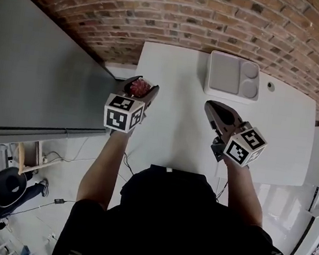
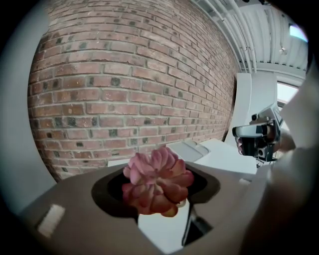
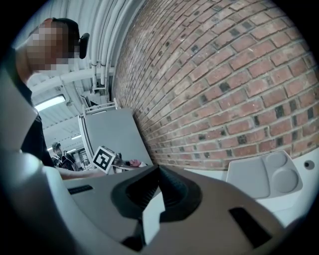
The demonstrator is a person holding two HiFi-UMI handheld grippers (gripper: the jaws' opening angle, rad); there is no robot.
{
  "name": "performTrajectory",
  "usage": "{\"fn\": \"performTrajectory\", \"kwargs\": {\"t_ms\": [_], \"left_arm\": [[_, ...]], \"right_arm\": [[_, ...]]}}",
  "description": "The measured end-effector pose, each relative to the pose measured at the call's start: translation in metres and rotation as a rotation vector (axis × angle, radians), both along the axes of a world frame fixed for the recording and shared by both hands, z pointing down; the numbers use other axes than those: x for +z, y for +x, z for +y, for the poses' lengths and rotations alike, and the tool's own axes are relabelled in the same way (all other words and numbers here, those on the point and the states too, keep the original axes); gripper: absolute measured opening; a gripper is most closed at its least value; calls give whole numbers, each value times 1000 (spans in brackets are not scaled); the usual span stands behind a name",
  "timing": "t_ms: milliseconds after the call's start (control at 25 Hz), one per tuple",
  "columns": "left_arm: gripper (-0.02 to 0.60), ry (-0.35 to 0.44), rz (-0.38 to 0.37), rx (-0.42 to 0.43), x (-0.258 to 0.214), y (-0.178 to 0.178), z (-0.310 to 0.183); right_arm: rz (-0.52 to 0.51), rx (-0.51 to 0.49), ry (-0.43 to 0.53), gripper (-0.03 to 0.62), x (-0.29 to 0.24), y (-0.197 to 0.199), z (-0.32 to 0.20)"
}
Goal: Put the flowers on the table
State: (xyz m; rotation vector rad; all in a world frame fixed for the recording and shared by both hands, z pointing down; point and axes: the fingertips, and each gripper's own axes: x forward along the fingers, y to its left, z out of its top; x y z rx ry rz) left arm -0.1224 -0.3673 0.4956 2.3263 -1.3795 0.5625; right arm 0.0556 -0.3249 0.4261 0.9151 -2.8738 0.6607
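A pink flower head (image 1: 140, 87) sits between the jaws of my left gripper (image 1: 141, 81), which is shut on it above the left edge of the white table (image 1: 179, 68). In the left gripper view the flower (image 2: 157, 180) fills the gap between the jaws, held up in the air with the table top below. My right gripper (image 1: 210, 105) hovers over the table's middle with its jaws shut and nothing in them; its tips (image 3: 158, 172) meet in the right gripper view.
A pale grey tray (image 1: 233, 75) with one square and two round wells lies at the table's far side. A brick wall (image 1: 221, 15) runs behind the table. A grey panel (image 1: 33, 66) stands to the left. The table has a small round hole (image 1: 270, 85) beside the tray.
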Motion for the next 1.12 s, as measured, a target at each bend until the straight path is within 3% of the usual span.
{"fn": "performTrajectory", "kwargs": {"t_ms": [360, 720, 1120], "left_arm": [[264, -131, -15, 75, 82, 8, -18], [264, -253, -87, 149, 164, 28, -29], [264, -318, -164, 181, 207, 39, -35]], "right_arm": [[39, 33, -87, 8, 35, -6, 1], [59, 37, -149, 8, 69, -4, 5], [55, 63, -181, 8, 86, 16, 11]]}}
